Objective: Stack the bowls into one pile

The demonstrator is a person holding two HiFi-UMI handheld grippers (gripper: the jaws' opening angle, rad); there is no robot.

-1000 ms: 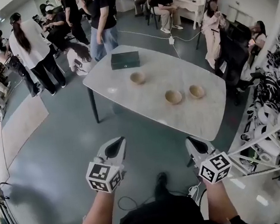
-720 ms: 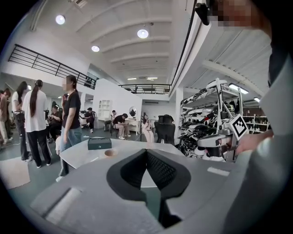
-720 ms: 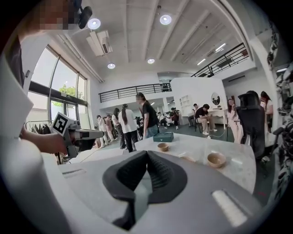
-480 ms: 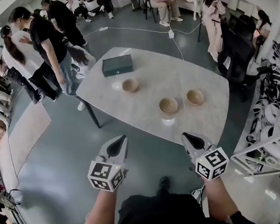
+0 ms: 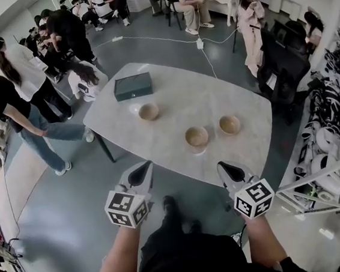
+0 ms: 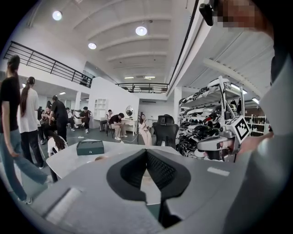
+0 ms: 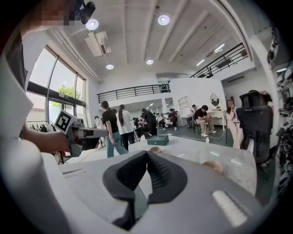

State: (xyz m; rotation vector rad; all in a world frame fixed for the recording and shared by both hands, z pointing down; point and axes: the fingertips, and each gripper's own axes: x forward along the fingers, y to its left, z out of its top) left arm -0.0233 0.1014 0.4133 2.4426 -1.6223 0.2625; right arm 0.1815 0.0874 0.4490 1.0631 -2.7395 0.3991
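Observation:
Three tan wooden bowls stand apart on the white marble table (image 5: 178,98): one at the far left (image 5: 148,111), one in the middle near the front (image 5: 196,137), one to its right (image 5: 230,124). My left gripper (image 5: 139,173) and right gripper (image 5: 228,171) hover over the floor just short of the table's near edge, both shut and empty. In the left gripper view the jaws (image 6: 146,151) meet at the tips. The right gripper view shows its jaws (image 7: 147,153) likewise together, with a bowl (image 7: 213,166) ahead on the right.
A dark green box (image 5: 133,86) lies at the table's far left corner. A black office chair (image 5: 280,66) stands at the table's right end. Racks of white equipment (image 5: 334,145) line the right side. Several people stand and sit beyond the table, one walking at left (image 5: 17,115).
The table and bowls have drawn nearer in the head view as both shut grippers moved toward them. People at the left have walked on.

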